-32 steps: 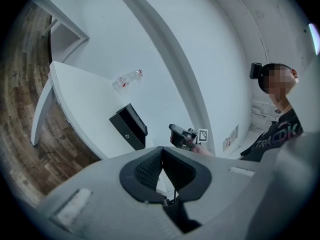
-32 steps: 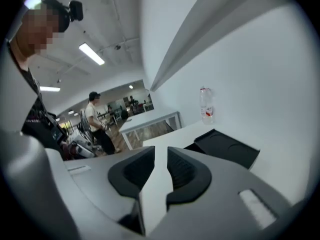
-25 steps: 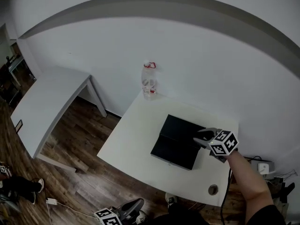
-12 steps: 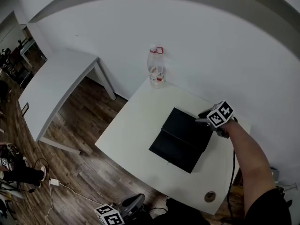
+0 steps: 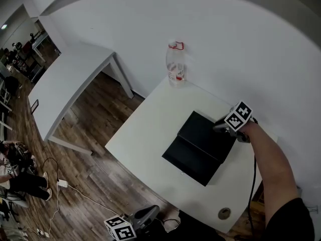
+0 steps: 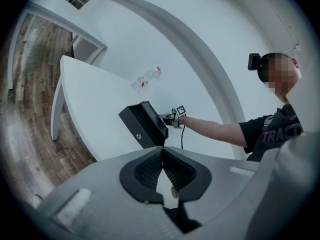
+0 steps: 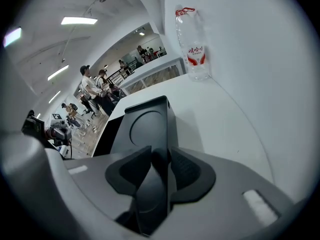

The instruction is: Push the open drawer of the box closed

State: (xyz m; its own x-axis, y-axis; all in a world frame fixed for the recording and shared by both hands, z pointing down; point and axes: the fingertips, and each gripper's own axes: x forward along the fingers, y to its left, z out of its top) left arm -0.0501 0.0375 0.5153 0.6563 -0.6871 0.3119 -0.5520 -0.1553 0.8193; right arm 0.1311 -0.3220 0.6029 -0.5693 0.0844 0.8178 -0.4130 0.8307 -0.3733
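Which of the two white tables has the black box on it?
The nearer table, which also holds the water bottle at its far corner; the box lies on it. The other table stands farther left.

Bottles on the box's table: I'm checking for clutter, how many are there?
1: a clear bottle stands upright at the table's far edge by the wall, apart from the box.
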